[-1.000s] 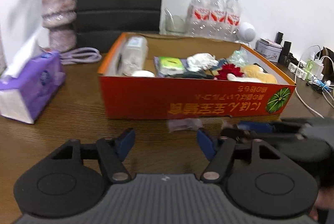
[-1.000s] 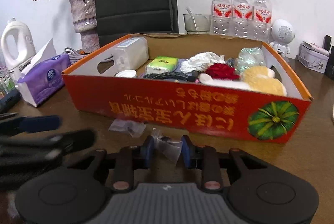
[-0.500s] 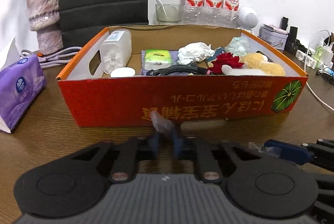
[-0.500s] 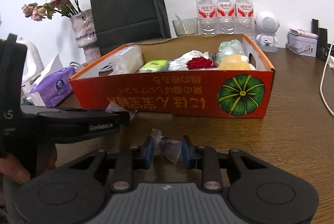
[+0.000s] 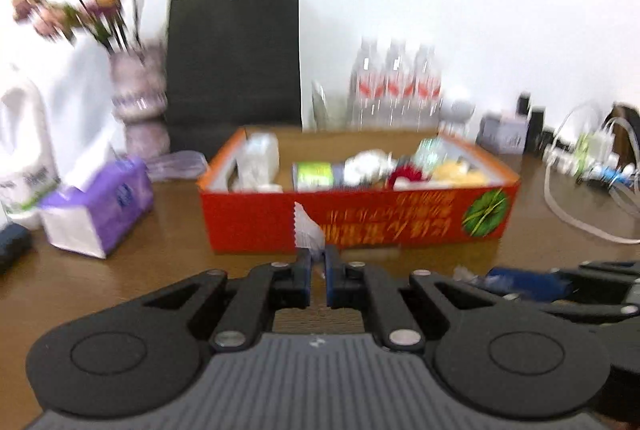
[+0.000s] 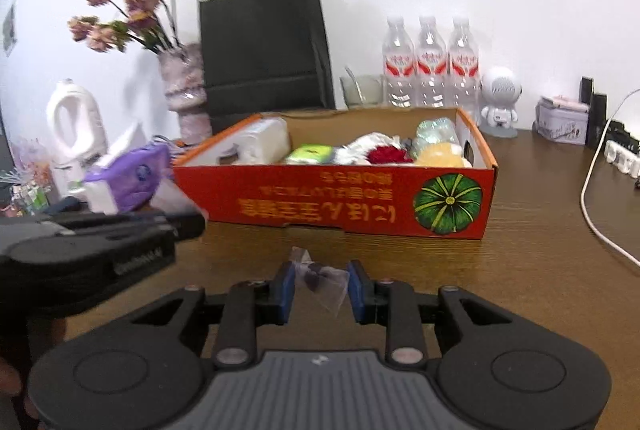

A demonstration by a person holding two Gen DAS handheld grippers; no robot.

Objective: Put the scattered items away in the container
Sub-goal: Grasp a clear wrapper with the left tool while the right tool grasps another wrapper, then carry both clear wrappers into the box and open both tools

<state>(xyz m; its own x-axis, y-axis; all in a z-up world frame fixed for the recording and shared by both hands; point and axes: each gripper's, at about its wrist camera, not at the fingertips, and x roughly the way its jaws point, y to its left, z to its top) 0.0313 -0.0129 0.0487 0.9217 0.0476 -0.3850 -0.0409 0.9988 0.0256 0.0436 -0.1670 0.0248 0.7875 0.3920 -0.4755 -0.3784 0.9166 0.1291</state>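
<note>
Now two wrappers: left gripper (image 5: 318, 272) clamps one, right gripper (image 6: 321, 286) apparently pinches other.

box (image 6: 320, 195) is orange-red w/ yellow lettering + a green striped pumpkin print | tissue pack (image 6: 134, 179) purple and white | paper bag (image 6: 264, 41) plain black | gripper pads (image 6: 285, 290) blue on black arms | table (image 6: 540, 230) brown woodgrain | bottle labels (image 6: 430, 63) red/white
</note>
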